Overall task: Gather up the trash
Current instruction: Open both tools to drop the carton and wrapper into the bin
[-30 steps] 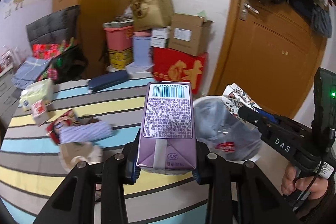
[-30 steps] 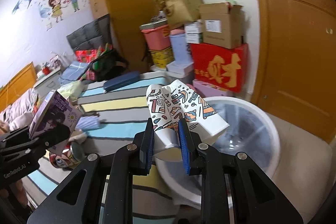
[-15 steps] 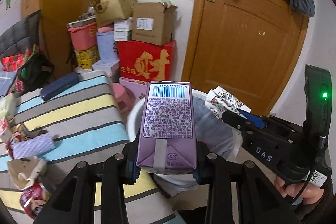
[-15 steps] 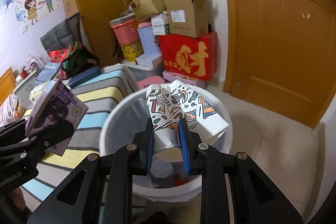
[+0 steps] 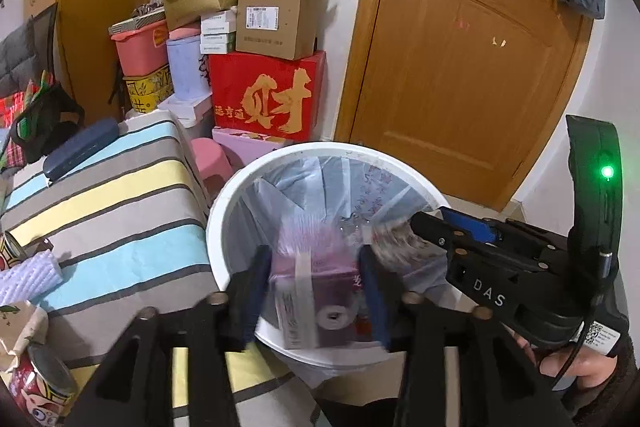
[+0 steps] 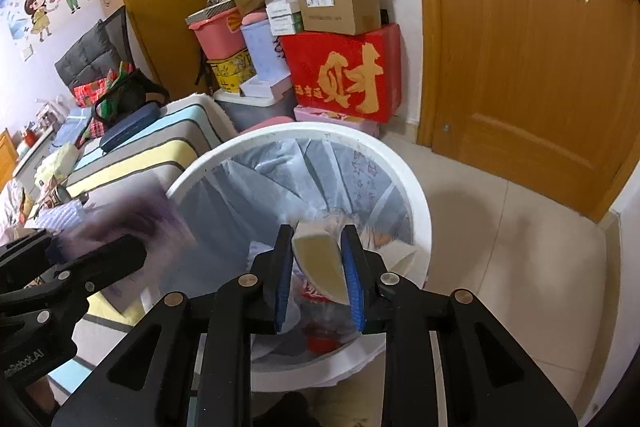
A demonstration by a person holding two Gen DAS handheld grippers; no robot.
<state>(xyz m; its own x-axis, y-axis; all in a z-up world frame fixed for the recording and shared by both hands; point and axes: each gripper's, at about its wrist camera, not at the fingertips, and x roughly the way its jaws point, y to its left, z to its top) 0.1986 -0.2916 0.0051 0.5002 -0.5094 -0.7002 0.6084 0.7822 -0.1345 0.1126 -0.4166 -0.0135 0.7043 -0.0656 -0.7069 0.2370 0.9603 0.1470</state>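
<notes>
Both my grippers sit released over the white bin (image 5: 224, 199).

My left gripper (image 5: 316, 279) has its jaws spread; the purple carton (image 5: 316, 291), blurred, lies between them over the bin's lined mouth, contact unclear. My right gripper (image 6: 320, 267) stands parted around the paper cup (image 6: 320, 263), tilted above trash inside. The striped bed (image 5: 120, 211) lies left.

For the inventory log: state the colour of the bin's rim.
White; the bin rim shows best in the right wrist view.
</notes>
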